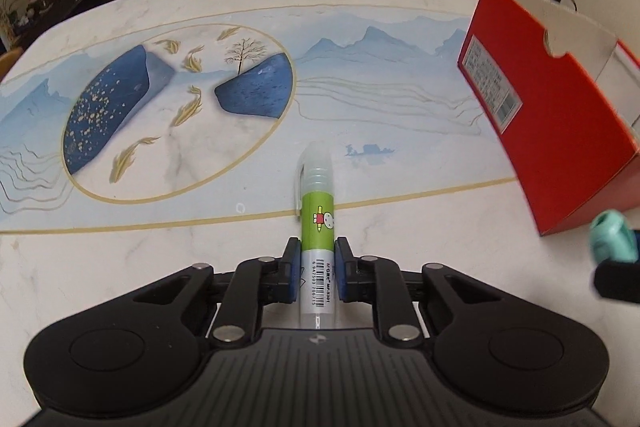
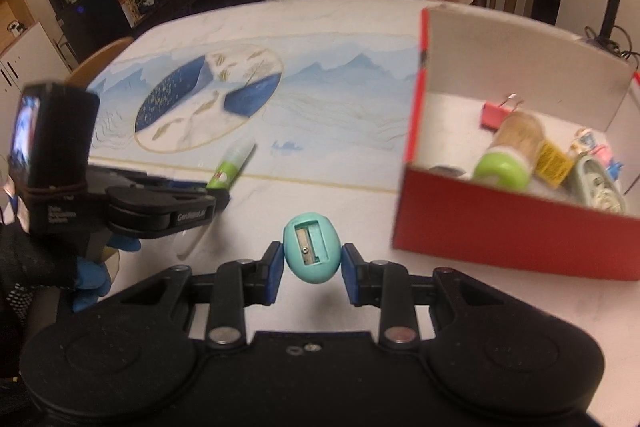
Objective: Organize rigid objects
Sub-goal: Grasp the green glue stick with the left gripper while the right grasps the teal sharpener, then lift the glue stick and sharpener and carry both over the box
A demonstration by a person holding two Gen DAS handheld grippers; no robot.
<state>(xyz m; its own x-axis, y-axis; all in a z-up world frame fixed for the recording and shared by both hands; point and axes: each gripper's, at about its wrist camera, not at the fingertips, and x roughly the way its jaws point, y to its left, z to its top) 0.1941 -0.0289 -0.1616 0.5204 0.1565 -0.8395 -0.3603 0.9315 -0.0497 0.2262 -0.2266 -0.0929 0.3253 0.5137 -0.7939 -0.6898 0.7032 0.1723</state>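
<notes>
Ahead, the painted surface (image 1: 380, 99) lay bare beyond both tongs. Right of the right tongs (image 2: 312, 261) stood a red box (image 2: 516, 227) holding small items. Those tongs gripped a teal egg-shaped sharpener (image 2: 311, 247). The left tongs (image 1: 318, 269) clamped a green-labelled pen (image 1: 318, 223) pointing straight forward.

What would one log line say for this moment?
left gripper: shut on pen | right gripper: shut on sharpener | red box: partly filled
</notes>
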